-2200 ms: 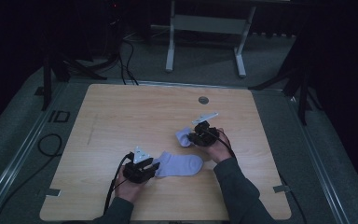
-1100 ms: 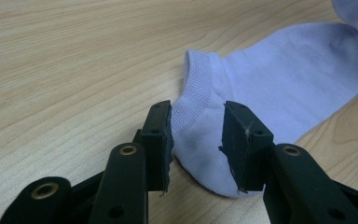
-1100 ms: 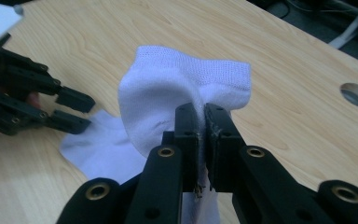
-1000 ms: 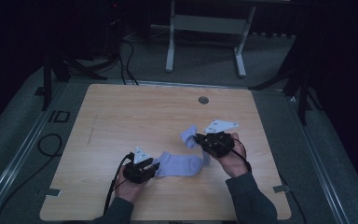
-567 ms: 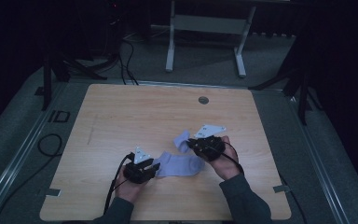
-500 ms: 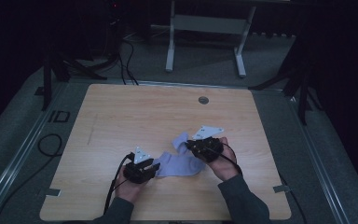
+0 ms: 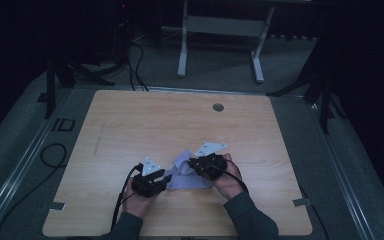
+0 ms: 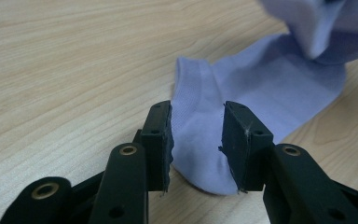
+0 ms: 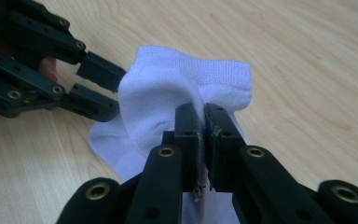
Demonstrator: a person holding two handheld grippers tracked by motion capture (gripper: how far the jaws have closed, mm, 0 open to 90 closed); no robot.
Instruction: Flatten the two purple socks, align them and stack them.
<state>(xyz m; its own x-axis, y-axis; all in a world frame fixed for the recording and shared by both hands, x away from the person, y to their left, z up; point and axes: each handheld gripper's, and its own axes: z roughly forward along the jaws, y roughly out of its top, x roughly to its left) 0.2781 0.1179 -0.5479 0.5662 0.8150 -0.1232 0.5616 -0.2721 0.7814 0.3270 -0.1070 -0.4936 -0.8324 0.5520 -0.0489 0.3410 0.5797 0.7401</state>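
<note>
A pale lavender sock (image 7: pixel 186 175) lies on the wooden table (image 7: pixel 145 125) between my two grippers. My left gripper (image 7: pixel 167 178) rests low at the sock's near end. Its jaws stand open in the left gripper view (image 8: pixel 196 140), one on each side of the flat sock (image 8: pixel 261 88), with gaps beside the pads. My right gripper (image 7: pixel 190 164) is shut on the sock's other end. In the right gripper view (image 9: pixel 201 122) the ribbed cuff (image 9: pixel 186 79) bulges above the pinched fabric, close to the left gripper (image 9: pixel 100 88). That lifted end (image 8: pixel 317 23) hangs over the flat part.
A round grommet hole (image 7: pixel 218 107) sits near the table's far edge. Bits of tape (image 7: pixel 301 202) mark the front corners. A black cable (image 7: pixel 122 200) trails from the left gripper. Metal stand legs (image 7: pixel 182 45) rise beyond the table.
My right gripper has carried the sock's end down and leftward, toward the left gripper, folding the sock over itself. The left gripper has stayed put.
</note>
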